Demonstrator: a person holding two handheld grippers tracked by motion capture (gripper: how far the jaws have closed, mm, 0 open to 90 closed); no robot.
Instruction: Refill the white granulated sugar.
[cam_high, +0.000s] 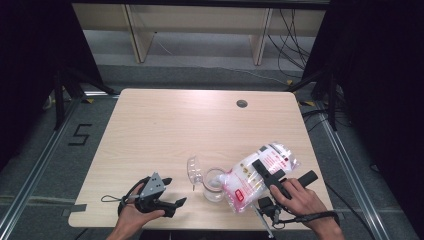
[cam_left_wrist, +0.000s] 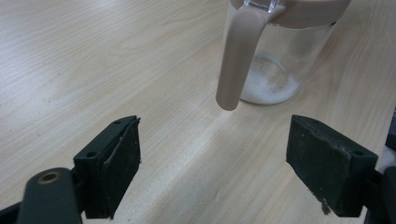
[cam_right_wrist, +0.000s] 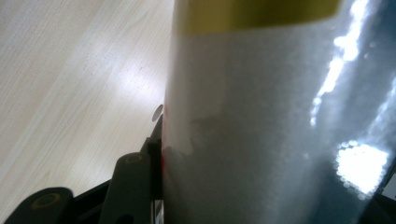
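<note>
Wood table (cam_high: 165, 125), lower right: right gripper (cam_high: 270, 177) clamps the bag (cam_high: 252, 175) tipped over the jar (cam_high: 214, 184) to pour, left gripper (cam_high: 167, 192) gaping.

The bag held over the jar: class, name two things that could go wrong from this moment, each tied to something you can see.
1. The right gripper holds the bag tilted over the clear jar; its mouth may miss the opening, spilling white granules onto the table.
2. The left gripper is open beside the jar, not holding it, so the bag could nudge or tip the jar.
</note>
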